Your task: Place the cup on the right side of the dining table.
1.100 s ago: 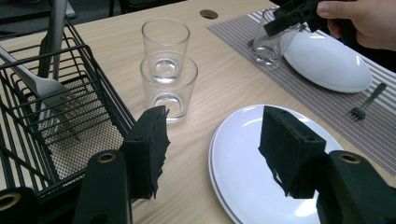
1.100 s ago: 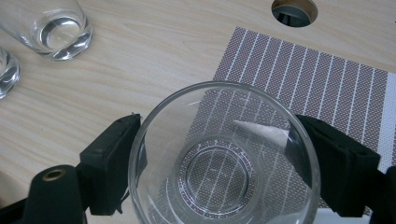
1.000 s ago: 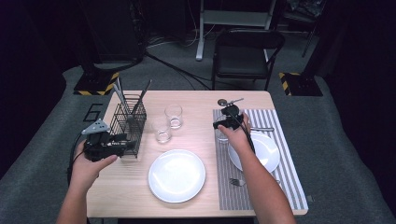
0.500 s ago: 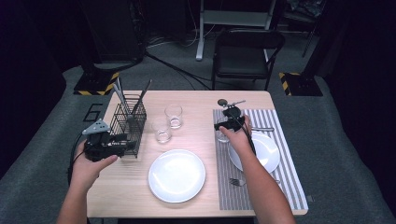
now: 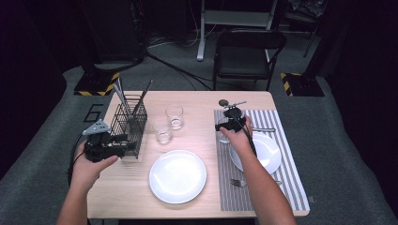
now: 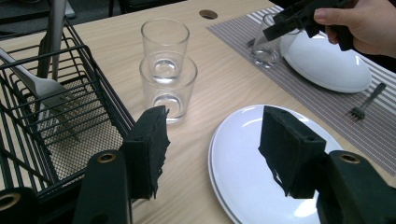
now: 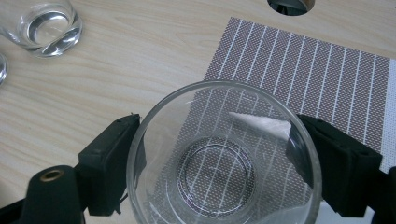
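1. High view: the right gripper (image 5: 225, 129) stands over a glass (image 5: 223, 136) at the near-left edge of the striped placemat (image 5: 263, 187), just beside a white plate (image 5: 270, 151). The left gripper (image 5: 123, 145) hovers by the wire rack (image 5: 129, 123).
2. Left gripper view: the left gripper (image 6: 212, 140) has its jaws wide apart with nothing between them, above the table near two glasses (image 6: 168, 84) and another plate (image 6: 243, 172).
3. Right gripper view: the right gripper (image 7: 219, 163) has its jaws against both sides of the glass (image 7: 224, 158), which stands upright on the placemat (image 7: 317, 74).
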Demonstrator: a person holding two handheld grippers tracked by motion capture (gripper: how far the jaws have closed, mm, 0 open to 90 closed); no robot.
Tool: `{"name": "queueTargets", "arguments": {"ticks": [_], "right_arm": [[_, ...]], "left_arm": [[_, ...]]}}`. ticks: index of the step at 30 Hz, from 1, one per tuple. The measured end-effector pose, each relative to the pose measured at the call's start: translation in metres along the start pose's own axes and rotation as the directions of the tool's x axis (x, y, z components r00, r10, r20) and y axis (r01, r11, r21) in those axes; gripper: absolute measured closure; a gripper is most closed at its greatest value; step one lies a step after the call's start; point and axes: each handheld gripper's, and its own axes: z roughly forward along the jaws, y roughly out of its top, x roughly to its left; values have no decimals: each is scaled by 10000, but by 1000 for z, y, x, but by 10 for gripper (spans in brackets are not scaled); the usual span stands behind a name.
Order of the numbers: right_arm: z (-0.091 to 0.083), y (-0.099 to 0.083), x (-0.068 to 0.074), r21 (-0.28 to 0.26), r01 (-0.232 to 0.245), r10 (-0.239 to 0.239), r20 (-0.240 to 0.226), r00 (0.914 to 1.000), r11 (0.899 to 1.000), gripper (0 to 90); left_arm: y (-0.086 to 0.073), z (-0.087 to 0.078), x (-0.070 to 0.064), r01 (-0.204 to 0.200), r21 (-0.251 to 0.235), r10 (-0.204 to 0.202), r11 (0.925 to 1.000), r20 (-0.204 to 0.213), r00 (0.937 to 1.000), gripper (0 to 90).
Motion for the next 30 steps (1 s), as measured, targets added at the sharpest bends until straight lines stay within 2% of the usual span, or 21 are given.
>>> {"name": "queueTargets", "arguments": {"ticks": [2,5,15,30], "right_arm": [[0,0,-1,-25,35,-35,15,10000,10000,155],[-1,0,1,-55,43,-41,300,9995,10000,130],[-1,1,3,-181,-27,27,-3,10000,9998,97],[-12,11,5,-300,79,-80,-24,10000,9995,69]], "left_arm": [[0,0,0,-16,48,16,10000,14,10000,414],[0,2,1,-14,72,14,10000,21,10000,414],[-1,3,1,54,39,-54,10000,-26,10000,414],[-1,3,3,135,27,-135,9999,-9,9999,413]]}}
